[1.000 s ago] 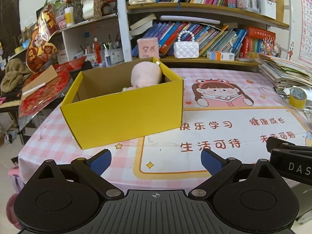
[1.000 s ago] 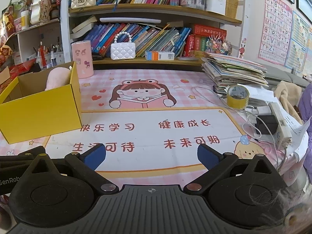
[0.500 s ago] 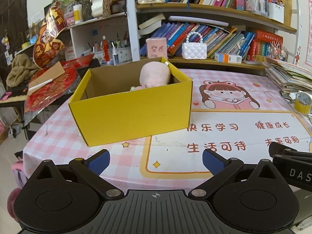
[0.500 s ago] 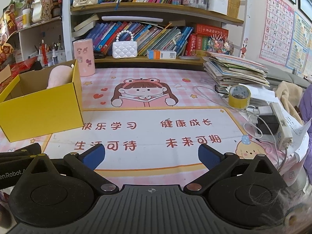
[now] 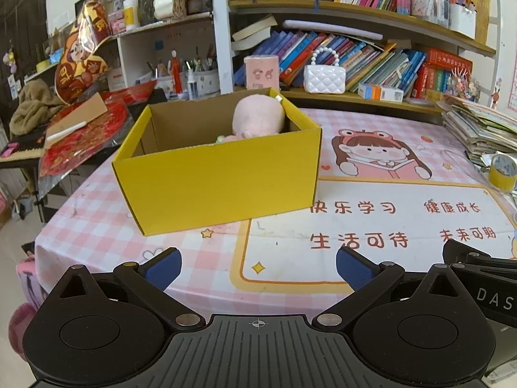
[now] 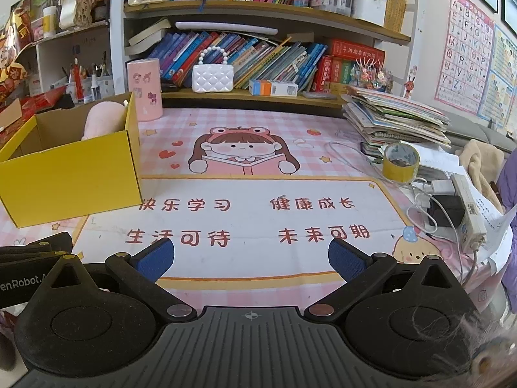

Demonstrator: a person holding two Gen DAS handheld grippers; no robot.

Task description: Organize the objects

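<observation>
A yellow cardboard box [image 5: 219, 177] stands open on the pink checked tablecloth, ahead and slightly left of my left gripper [image 5: 258, 266]. A pink plush toy [image 5: 258, 114] lies inside it at the far right corner. The box also shows in the right wrist view [image 6: 68, 177] at the left, with the plush [image 6: 105, 118] inside. My left gripper is open and empty near the table's front edge. My right gripper [image 6: 250, 255] is open and empty over the printed mat [image 6: 258, 213], to the right of the left one.
A pink cylinder [image 6: 145, 89] stands behind the box. A white quilted purse [image 6: 211, 77] sits on the low shelf. A yellow tape roll [image 6: 400, 161], a stack of books [image 6: 394, 119] and chargers with cables [image 6: 452, 207] crowd the right side.
Both grippers have drifted slightly, so the box sits more to the right in the left view. Both stay open and empty. Nothing on the table moved.
</observation>
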